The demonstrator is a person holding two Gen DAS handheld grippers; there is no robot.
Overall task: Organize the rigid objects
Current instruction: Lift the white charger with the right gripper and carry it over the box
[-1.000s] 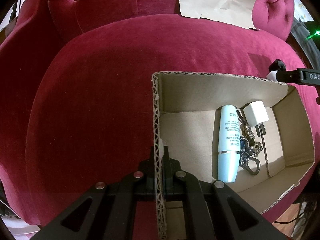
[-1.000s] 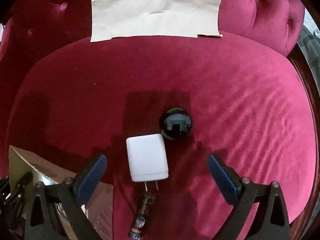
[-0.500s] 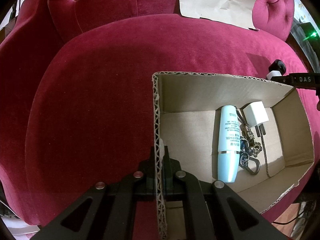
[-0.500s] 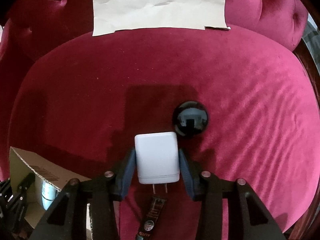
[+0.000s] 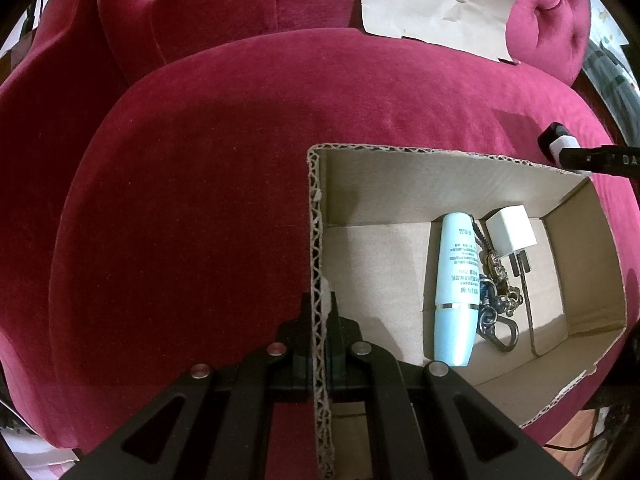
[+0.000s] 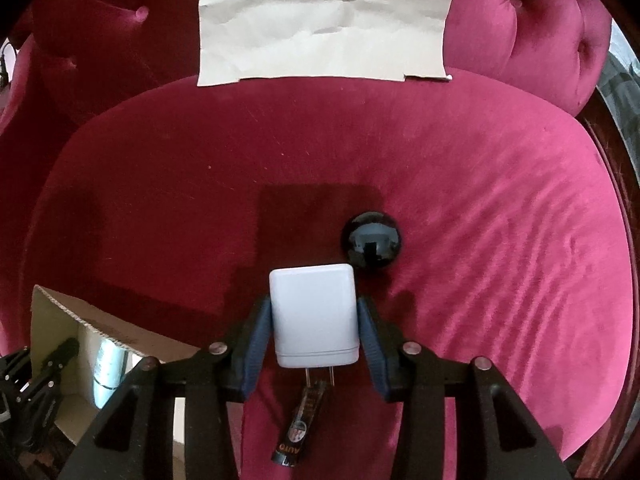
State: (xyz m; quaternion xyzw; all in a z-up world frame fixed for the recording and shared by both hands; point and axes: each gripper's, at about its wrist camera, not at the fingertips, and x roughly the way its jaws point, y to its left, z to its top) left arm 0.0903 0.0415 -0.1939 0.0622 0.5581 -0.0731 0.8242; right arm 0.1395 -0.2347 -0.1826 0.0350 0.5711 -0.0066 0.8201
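My left gripper (image 5: 320,316) is shut on the near left wall of an open cardboard box (image 5: 318,220) on the red velvet seat. Inside the box lie a light blue tube (image 5: 456,280), a small white plug adapter (image 5: 512,232) and a metal keychain (image 5: 498,300). My right gripper (image 6: 314,320) is shut on a white charger block (image 6: 314,316), prongs pointing toward the camera. A shiny black ball (image 6: 370,240) sits just beyond it on the right. A small dark tube (image 6: 302,428) lies on the seat under the gripper. The charger also shows in the left wrist view (image 5: 560,146).
A sheet of brown paper (image 6: 320,20) leans on the tufted backrest. The box corner (image 6: 72,308) shows at lower left of the right wrist view, with the left gripper's frame (image 6: 36,384) beside it. The seat's edge curves down on the right.
My right gripper closed its blue-padded fingers on the white charger block and now holds it. The left gripper and the box have not moved.
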